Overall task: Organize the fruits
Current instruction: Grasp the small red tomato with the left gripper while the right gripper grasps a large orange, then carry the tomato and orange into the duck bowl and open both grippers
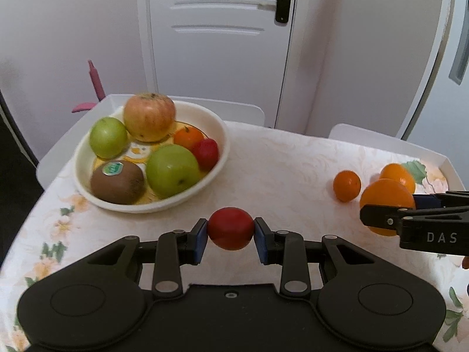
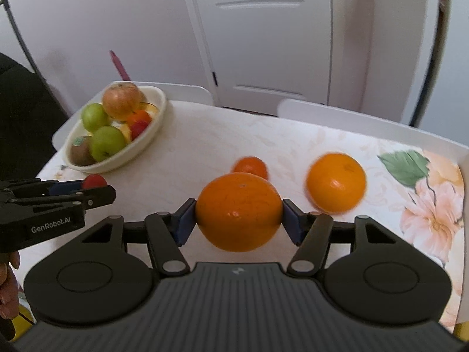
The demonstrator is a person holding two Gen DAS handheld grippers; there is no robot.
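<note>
My left gripper (image 1: 231, 233) is shut on a small red fruit (image 1: 230, 228), held above the table in front of the white bowl (image 1: 218, 123). The bowl holds a reddish apple (image 1: 149, 116), two green apples (image 1: 171, 169), a kiwi (image 1: 117, 182), a small orange and a red fruit. My right gripper (image 2: 239, 215) is shut on a large orange (image 2: 239, 211), held above the table at the right. Another large orange (image 2: 336, 183) and a small mandarin (image 2: 250, 166) lie on the table beyond it. The right gripper also shows in the left wrist view (image 1: 387, 209).
The table has a floral cloth (image 1: 278, 164) and white chairs (image 1: 387, 142) at its far side. A white door (image 1: 219, 44) and walls stand behind. The table's right edge (image 2: 463, 176) is close to the oranges. A pink object (image 1: 95, 82) stands behind the bowl.
</note>
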